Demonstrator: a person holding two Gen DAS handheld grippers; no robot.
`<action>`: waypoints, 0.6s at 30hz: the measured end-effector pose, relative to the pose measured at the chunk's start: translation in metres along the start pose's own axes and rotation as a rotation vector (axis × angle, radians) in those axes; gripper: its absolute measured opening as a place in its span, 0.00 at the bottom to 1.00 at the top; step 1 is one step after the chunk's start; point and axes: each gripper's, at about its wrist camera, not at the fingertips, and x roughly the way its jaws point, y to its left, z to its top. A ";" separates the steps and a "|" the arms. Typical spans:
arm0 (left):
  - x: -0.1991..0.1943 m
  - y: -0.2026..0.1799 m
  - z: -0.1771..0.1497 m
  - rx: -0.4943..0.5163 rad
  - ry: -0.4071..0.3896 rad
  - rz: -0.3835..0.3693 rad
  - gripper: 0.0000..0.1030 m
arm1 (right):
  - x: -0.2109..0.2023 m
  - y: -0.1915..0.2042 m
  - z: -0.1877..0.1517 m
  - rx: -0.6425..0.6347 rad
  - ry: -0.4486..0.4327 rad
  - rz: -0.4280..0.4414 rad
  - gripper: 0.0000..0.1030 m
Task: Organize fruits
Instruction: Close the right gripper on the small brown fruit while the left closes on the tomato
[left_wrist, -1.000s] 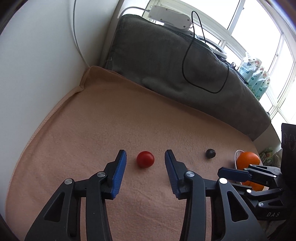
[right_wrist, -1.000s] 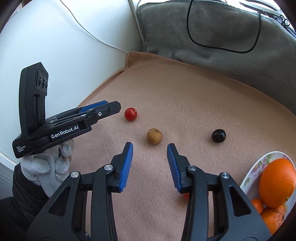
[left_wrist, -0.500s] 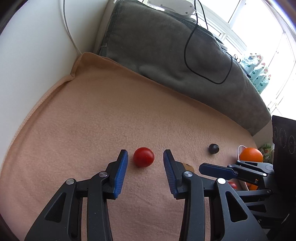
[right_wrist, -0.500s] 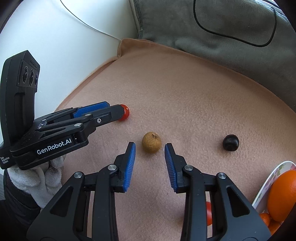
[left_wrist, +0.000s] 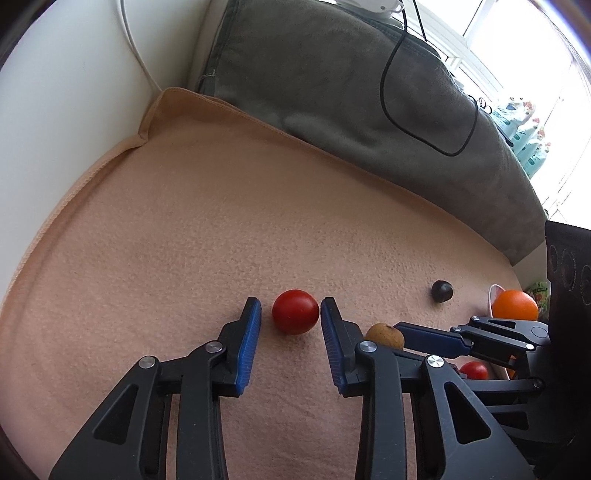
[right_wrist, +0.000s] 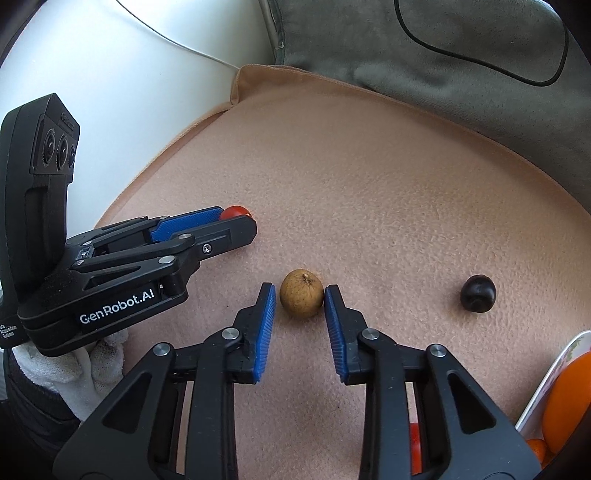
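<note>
peach fleece blanket (left_wrist: 207, 229) below grey cushion (left_wrist: 332, 81); both jaws closing, tomato (left_wrist: 295, 312) and brown fruit (right_wrist: 301, 298) between.

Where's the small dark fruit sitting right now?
The dark fruit lies loose on the peach blanket, to the right of the brown fruit in the right wrist view, short of the plate.

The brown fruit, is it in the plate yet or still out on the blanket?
Out. The brown fruit lies on the blanket, left of the plate.
</note>
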 end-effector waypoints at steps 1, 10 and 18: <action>0.001 0.000 0.000 -0.001 0.000 0.000 0.29 | 0.001 0.000 0.000 0.001 0.001 0.000 0.28; 0.001 -0.002 0.001 0.009 -0.003 0.004 0.24 | 0.004 -0.002 0.001 0.001 0.001 0.002 0.26; -0.006 -0.002 0.000 0.006 -0.018 0.009 0.23 | -0.007 -0.007 0.000 0.022 -0.016 0.024 0.26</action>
